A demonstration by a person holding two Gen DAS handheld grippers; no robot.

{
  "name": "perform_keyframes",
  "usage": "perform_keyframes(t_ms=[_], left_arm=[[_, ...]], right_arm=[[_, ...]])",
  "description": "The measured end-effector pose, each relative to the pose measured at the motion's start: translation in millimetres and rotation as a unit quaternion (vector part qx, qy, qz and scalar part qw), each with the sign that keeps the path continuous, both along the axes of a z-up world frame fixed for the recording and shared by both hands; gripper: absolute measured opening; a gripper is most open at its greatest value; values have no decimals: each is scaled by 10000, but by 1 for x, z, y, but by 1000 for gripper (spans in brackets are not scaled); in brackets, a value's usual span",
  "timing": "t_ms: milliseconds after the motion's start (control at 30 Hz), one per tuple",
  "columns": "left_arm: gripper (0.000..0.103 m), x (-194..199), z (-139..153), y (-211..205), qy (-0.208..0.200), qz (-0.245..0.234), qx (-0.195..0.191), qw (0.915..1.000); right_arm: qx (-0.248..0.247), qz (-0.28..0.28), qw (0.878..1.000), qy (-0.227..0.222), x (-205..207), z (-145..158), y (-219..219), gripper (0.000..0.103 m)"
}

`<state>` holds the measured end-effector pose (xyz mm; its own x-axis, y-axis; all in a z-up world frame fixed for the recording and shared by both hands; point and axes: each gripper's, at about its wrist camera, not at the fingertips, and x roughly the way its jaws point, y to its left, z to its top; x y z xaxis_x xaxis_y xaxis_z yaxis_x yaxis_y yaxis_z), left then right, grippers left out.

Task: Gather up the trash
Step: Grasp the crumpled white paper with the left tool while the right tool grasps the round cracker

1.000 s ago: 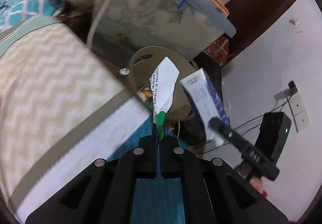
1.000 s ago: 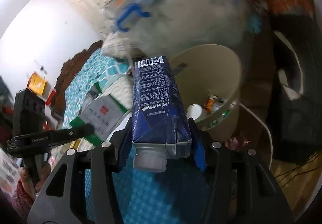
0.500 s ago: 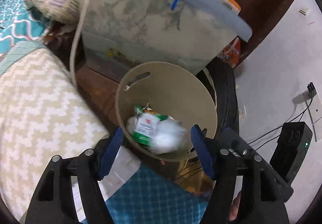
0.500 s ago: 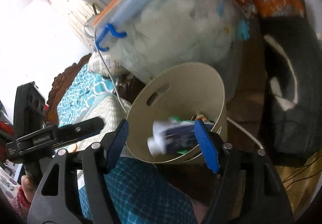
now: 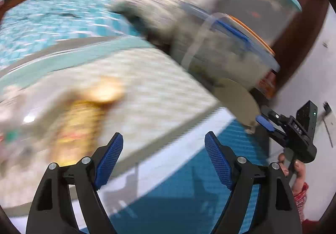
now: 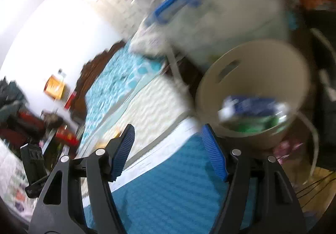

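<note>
Two grippers hang over the bed, both with fingers spread wide and nothing between the blue pads. The left gripper [image 5: 162,156] points across the cream chevron blanket [image 5: 151,95]; the right gripper [image 6: 168,150] sits near the bed's edge, just beside the beige waste bin [image 6: 294,61].

Judging from this, one drop is done and the hunt for the next piece is on. A blue drink carton [image 6: 252,105] lies on its side in the bin on top of something green, too smeared to name.

Only the left wrist view shows what looks like the next target: a yellow-orange wrapper [image 5: 82,120] lying on the blanket, well ahead and left of the fingers, badly blurred. The bin's contents are hidden there; only its rim [image 5: 237,97] shows beyond the mattress corner, with the right gripper [image 5: 266,122] beside it.

Only the right wrist view looks into the bin, and also shows the clear storage box [image 6: 220,13] with its blue latch behind it.

Next move, I'd guess: bring the left fingers down over the wrapper and close gently, since thin film slips easily.
</note>
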<state>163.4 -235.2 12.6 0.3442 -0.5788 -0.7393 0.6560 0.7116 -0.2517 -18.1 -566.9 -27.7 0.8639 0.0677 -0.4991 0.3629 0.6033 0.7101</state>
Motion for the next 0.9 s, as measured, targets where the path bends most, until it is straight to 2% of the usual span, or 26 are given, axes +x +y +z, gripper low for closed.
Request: perform_keyframes(t_ms=[100, 133, 200, 333, 433, 567, 633, 667, 700, 733, 800, 900], left_arm=[[82, 18, 9, 67, -231, 662, 57, 9975], [82, 30, 11, 102, -296, 1078, 59, 9937], [84, 45, 9, 144, -266, 1611, 54, 9866], [84, 93, -12, 244, 322, 2881, -110, 9570], [84, 117, -31, 272, 787, 3168, -359, 9445], [85, 133, -49, 265, 1091, 3049, -416, 9452], [84, 138, -58, 257, 1104, 2986, -280, 9476], [79, 136, -58, 250, 972, 2994, -238, 9489], [57, 137, -60, 248, 988, 2918, -264, 9510], [51, 137, -63, 249, 1163, 2737, -455, 9537], [41, 130, -66, 250, 1155, 2751, -545, 9529], [36, 111, -57, 263, 1048, 2730, -523, 9549]], right_arm=[[44, 500, 9987, 17, 29, 2, 37, 67], [74, 676, 9977, 14, 39, 4, 50, 67], [102, 925, 9957, 17, 55, 6, 72, 67], [228, 1390, 9900, 89, 90, 9, 113, 68], [188, 1680, 9853, 235, 120, 7, 147, 69], [31, 1974, 9788, 538, 162, 3, 188, 69], [-351, 2072, 9754, 664, 183, 4, 207, 69], [-573, 1996, 9759, 664, 191, 6, 211, 69], [-736, 1866, 9775, 660, 199, 9, 210, 69], [-807, 1746, 9791, 667, 204, 10, 205, 69], [-768, 1499, 9827, 775, 218, 8, 188, 69], [-909, 1520, 9798, 926, 238, 8, 183, 69]])
